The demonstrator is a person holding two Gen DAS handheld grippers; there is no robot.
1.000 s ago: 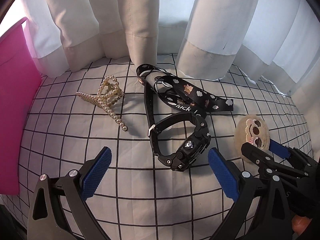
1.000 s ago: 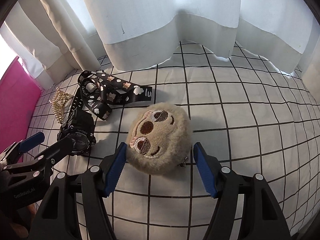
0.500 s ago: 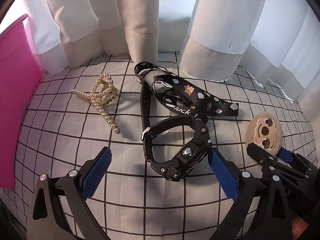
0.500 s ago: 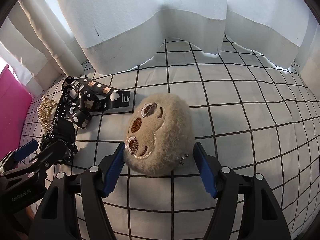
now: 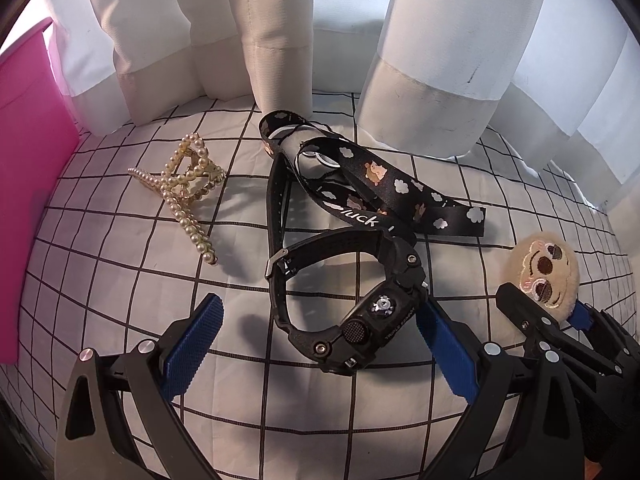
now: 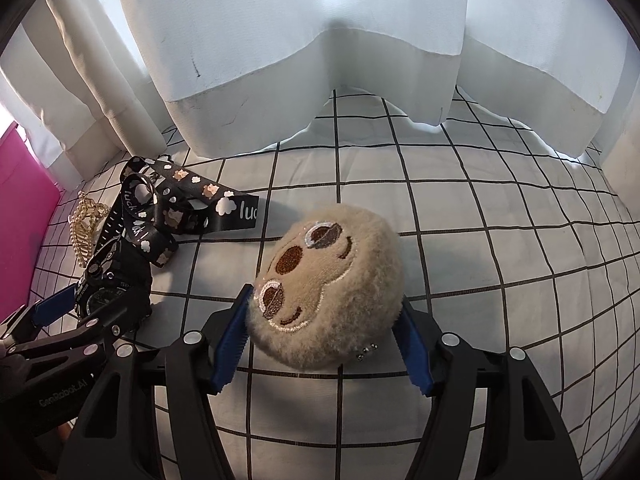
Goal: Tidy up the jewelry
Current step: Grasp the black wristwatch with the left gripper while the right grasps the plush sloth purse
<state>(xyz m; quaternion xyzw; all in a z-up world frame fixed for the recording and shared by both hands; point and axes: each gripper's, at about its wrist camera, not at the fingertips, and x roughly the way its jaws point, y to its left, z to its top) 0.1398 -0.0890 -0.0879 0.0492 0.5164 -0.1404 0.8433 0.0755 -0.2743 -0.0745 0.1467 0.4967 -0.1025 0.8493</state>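
Note:
A black sport watch (image 5: 352, 308) lies on the checked cloth between the open jaws of my left gripper (image 5: 320, 344), close to the right pad. It also shows in the right wrist view (image 6: 112, 292). A pearl hair claw (image 5: 188, 188) lies to its far left. A black printed lanyard (image 5: 372, 188) lies behind the watch. A tan plush sloth charm (image 6: 328, 284) sits between the pads of my right gripper (image 6: 320, 344), which touch its fur on both sides. The charm also shows in the left wrist view (image 5: 540, 272).
A pink box (image 5: 28, 200) stands at the left edge. White curtains (image 6: 320, 60) hang down onto the cloth along the back. The checked cloth (image 6: 500, 260) stretches to the right of the charm.
Both grippers have moved forward and lower. The watch now sits between the left jaws. The right jaws have closed in on the plush charm.

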